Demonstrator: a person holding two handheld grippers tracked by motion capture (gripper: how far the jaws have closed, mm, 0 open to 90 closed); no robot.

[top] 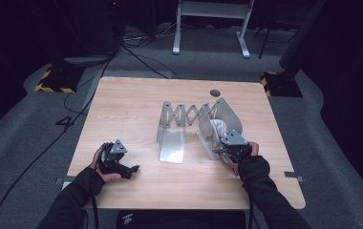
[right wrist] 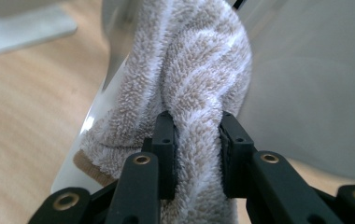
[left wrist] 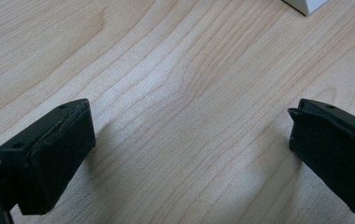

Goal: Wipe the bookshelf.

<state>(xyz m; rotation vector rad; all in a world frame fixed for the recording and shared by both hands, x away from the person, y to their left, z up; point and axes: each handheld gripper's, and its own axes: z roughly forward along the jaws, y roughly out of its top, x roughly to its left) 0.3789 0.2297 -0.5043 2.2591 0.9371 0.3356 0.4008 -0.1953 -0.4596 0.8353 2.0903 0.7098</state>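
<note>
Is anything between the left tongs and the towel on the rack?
Yes. The left tongs rest open on the table; the rack's left plate stands between them and the towel, which the right tongs clamp.

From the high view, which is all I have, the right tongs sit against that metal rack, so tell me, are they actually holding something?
Observer: Yes. The right tongs are shut on a towel, striped beige and white, pinched between both pads.
Operator: Is the towel touching the rack?
Observer: It lies against the rack's right-hand metal plate, bunched up above the tongs.
Operator: And the left tongs, anything in them?
Observer: Nothing. The left tongs stand wide open over bare table, pads apart with only wood grain between them.
</note>
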